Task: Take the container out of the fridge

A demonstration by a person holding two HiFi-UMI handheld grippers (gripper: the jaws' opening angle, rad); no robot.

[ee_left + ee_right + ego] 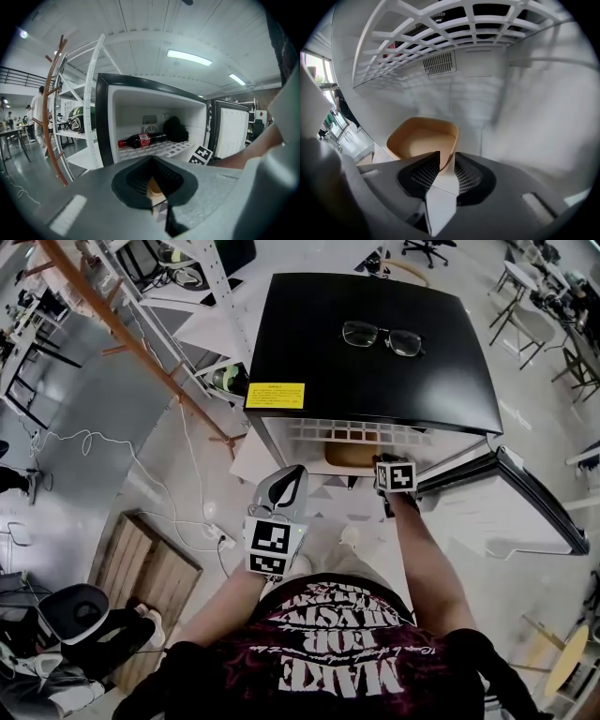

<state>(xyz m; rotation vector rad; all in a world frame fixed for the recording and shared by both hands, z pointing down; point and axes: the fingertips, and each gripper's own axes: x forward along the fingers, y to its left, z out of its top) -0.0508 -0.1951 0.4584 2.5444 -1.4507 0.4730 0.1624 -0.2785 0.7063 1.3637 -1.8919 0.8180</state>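
The right gripper (447,164) has its jaws clamped on the near wall of the shallow tan plastic container (419,140), which sits inside the black-topped white mini fridge (366,362) under the white wire shelf (440,28). The right forearm (427,559) stretches straight in. The left gripper (154,187), jaws together on nothing, hangs outside, facing the fridge.

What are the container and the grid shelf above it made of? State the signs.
Container: seemingly matte tan plastic, perhaps bamboo fibre; smooth, even colour, rounded moulded rim. Grid shelf: probably white-coated metal, possibly plastic; thin, slightly glossy bars.
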